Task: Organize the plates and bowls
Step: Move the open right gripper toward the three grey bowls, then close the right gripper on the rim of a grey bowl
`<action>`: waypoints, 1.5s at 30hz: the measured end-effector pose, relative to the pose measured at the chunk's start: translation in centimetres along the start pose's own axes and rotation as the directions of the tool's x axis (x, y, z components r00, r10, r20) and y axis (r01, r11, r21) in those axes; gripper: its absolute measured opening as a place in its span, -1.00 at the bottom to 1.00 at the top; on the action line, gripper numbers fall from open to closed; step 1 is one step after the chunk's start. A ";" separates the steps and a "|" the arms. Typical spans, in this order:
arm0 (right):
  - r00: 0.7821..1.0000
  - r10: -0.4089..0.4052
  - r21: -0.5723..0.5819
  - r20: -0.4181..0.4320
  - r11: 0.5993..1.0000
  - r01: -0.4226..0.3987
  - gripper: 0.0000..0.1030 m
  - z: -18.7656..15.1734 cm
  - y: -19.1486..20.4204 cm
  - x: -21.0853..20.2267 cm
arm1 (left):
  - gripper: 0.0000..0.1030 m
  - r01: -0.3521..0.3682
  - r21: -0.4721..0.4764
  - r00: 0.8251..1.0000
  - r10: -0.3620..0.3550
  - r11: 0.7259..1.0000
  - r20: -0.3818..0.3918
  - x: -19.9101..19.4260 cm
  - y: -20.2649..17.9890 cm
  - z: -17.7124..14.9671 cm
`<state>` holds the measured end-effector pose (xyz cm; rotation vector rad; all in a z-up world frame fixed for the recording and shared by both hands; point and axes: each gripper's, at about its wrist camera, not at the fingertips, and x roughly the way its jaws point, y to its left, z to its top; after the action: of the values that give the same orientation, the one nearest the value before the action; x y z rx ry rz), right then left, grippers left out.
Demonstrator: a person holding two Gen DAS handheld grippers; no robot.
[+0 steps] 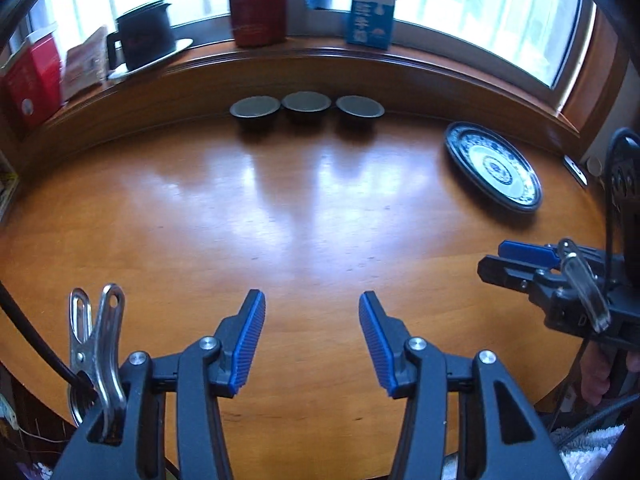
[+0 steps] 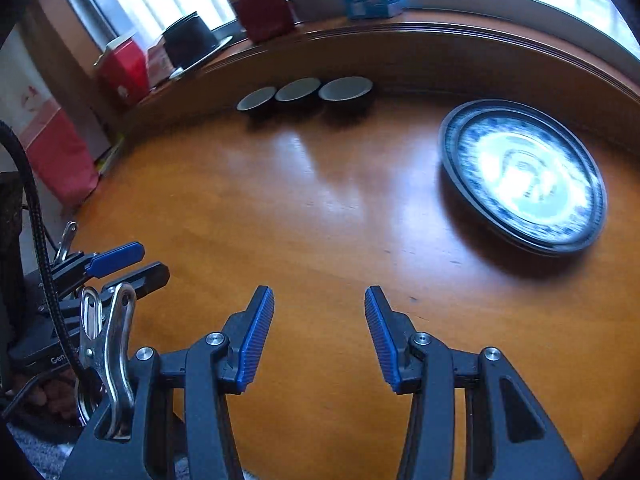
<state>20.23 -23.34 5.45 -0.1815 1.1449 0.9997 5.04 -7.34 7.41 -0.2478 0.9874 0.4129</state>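
Both tongs released, empty: left gripper (image 1: 312, 300), right gripper (image 2: 319, 296) over table (image 1: 280, 216) near edge; three bowls (image 1: 306, 102) at far edge, plate (image 1: 494, 166) far-right.

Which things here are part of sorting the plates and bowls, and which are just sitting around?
For the job: three small bowls in a row at the table's back edge; blue patterned plate on the right.

Lying about, on the sill: dark mug, red canister, blue carton, red box.
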 end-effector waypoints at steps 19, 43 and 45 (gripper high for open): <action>0.993 0.044 -0.052 0.113 0.998 -0.038 -0.41 4.5 4.8 1.6 | 0.00 0.167 0.046 0.965 -0.173 0.985 0.197 -0.6 6.4 5.5; 0.969 0.210 0.324 0.132 0.915 -0.243 -0.50 12.6 3.1 9.8 | -0.42 0.347 -0.057 0.935 -0.341 0.936 0.092 10.2 13.5 15.8; 0.963 0.244 0.380 0.115 0.885 -0.269 -0.45 13.7 2.7 11.5 | -0.41 0.353 -0.078 0.934 -0.346 0.932 0.087 11.5 14.0 16.7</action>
<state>28.07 -7.28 3.12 0.3324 1.3089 0.9755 16.94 14.18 6.33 -0.4815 0.8330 0.1391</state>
